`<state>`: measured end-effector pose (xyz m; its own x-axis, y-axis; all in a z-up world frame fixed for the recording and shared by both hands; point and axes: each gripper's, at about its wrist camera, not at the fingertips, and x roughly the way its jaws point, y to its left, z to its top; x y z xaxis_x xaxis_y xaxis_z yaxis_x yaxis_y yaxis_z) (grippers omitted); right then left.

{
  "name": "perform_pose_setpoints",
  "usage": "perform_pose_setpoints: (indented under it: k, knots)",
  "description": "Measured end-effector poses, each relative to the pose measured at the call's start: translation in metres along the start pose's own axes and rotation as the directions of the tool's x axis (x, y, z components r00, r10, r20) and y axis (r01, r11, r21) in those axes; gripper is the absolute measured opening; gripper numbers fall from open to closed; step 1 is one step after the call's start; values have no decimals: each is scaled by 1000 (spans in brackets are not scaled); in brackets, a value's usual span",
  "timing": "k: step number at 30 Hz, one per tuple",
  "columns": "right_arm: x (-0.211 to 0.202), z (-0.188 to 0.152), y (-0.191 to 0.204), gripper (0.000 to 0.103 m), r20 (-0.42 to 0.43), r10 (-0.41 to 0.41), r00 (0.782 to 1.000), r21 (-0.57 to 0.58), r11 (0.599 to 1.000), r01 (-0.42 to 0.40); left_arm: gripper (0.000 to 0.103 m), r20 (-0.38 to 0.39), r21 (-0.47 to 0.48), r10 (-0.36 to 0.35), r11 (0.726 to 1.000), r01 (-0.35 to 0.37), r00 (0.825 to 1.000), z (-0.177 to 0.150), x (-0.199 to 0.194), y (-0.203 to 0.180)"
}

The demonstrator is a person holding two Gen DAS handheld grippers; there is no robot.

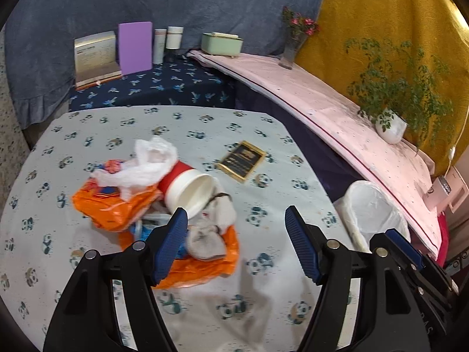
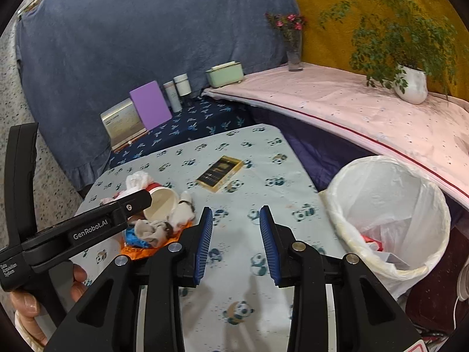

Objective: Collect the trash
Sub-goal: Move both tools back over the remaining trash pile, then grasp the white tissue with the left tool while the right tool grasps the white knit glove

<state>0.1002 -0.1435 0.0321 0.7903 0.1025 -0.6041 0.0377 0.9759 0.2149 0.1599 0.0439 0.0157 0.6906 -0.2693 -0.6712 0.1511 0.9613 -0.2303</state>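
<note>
the trash is a loose heap toward the left edge of the panda-print cloth-covered table (image 1: 205, 123): a crumpled orange plastic bag (image 1: 111, 205) underneath, a red-and-white paper cup (image 1: 190, 187) lying on its side across it, white crumpled tissue (image 1: 146, 161) at the far side and grey-white soiled wads (image 1: 211, 234) at the near side. a black-and-gold flat packet (image 1: 241, 161) lies apart, nearer the table's middle. the white-lined round waste bin (image 2: 390, 205) stands off the table's right edge and already holds some scraps.

the left gripper (image 1: 237, 228) hovers released beside the heap, nothing between its blue pads; its left finger sits just in front of the cup's mouth. the right gripper (image 2: 236, 226) is also released and empty, over bare cloth between heap and bin.

risks, as i judge them: the cup is round and lying loose, so a one-sided pinch may roll it off the bag; the tissue and wads are light and unconnected, so lifting the bag could spill them onto the cloth or past the left edge; a grab too deep may catch the tablecloth itself.
</note>
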Motion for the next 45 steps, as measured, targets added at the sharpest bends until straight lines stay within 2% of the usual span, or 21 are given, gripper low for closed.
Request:
perform_pose_setpoints:
  k: [4,14,20,25,35,37,39,40,42,45]
  knots:
    - [10,-4,17,39,-20,19,1000,-15,1000,-20,65,-1,-19,24,1000,-24,1000,1,-2,22]
    - [42,-16,63,39,-88,64,994,-67,995,-70,66,-8,-71,78,994,-78,997,6,0,76]
    - [66,-23,84,43,-130,91,987,-87,991,-103,70,-12,-101,101,990,-102,995,12,6,102]
    - [88,-28,96,44,-168,107,980,-91,988,-123,76,-14,-104,107,989,-108,994,20,16,108]
    - [125,-33,99,44,-219,127,968,-61,988,-143,76,-45,-55,103,993,-105,994,33,57,101]
    - [131,-34,96,44,-228,132,965,-48,988,-147,70,-58,-49,97,994,-100,994,34,65,99]
    - [136,-36,93,42,-237,136,962,-37,988,-148,56,-84,-42,87,995,-91,993,34,75,98]
    - [137,-36,92,37,-237,138,962,-32,988,-149,52,-91,-42,82,995,-86,993,33,77,98]
    - [139,-36,89,29,-235,139,962,-27,988,-149,38,-90,-38,83,996,-86,993,32,79,97]
    - [139,-33,83,11,-231,146,962,-12,988,-153,23,-89,-35,65,997,-68,994,33,78,95]
